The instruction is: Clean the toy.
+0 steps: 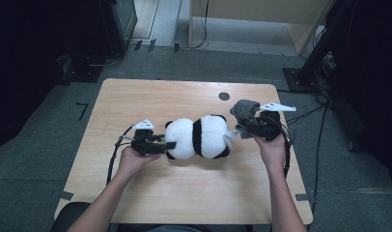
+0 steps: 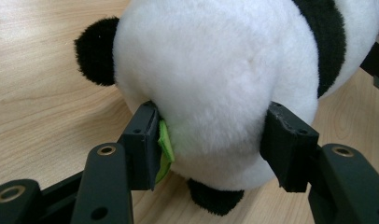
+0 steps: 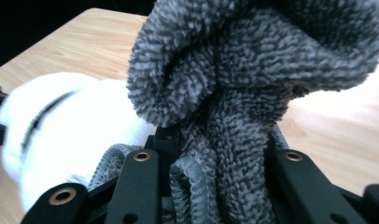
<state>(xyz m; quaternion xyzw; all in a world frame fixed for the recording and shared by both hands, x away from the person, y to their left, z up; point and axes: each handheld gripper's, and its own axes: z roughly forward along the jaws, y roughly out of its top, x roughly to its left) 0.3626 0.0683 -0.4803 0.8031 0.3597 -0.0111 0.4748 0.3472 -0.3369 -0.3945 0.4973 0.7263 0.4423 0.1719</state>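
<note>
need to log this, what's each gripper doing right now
left gripper: closed on the toy panda
right gripper: closed on the grey cloth

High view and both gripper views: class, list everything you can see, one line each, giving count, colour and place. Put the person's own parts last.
Panda plush toy: one, white with black band, ears and feet, lying mid-table between the two tongs.
Green tag: one, light green, on the panda beside a jaw of the left tongs.
Fluffy cloth: one, grey, bunched up and rising out of the right tongs.
Table: one, light wood, with a dark round hole near its far edge.
Floor: grey, around the table.
Left tongs: one, black, jaws pressed on either side of the panda.
Right tongs: one, black, shut on the cloth.
Forearms and hands: two, coming in from the near edge.
</note>
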